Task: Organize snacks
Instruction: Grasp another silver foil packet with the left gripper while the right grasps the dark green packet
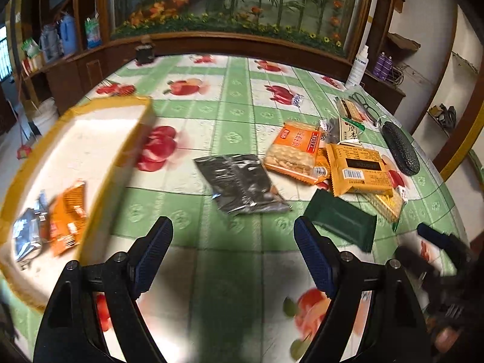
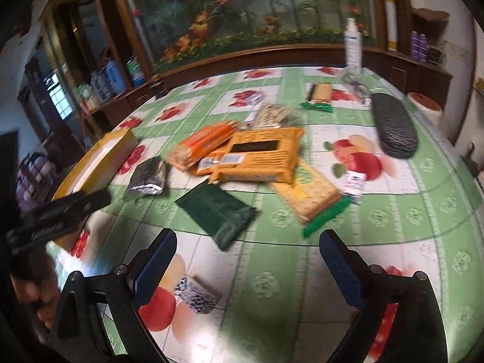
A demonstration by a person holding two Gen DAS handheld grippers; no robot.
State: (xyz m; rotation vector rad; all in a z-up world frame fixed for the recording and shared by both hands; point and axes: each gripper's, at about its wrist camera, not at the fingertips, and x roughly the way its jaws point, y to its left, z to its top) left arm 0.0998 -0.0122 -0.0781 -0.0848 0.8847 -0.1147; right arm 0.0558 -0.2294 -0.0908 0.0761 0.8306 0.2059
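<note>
Snack packets lie scattered on the worktop (image 1: pixel 236 115): a dark green packet (image 2: pixel 216 211) nearest both grippers, a silver pouch (image 1: pixel 242 184) beside it, orange cracker packs (image 1: pixel 295 151) and a yellow-orange pack (image 2: pixel 260 157) piled behind. A yellow box (image 1: pixel 90 151) at the left holds an orange packet (image 1: pixel 68 214) and a silver one (image 1: pixel 27 236). The left gripper (image 1: pixel 233 230) hovers with jaws apart and empty; the right gripper (image 2: pixel 248 245) likewise, jaws wide, nothing between them.

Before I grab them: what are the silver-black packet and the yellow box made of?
Silver-black packet: likely metallised foil film, shiny, with crinkled glints. Yellow box: probably cardboard, matte, with thin straight walls and a white inside, though blur leaves that open.
</note>
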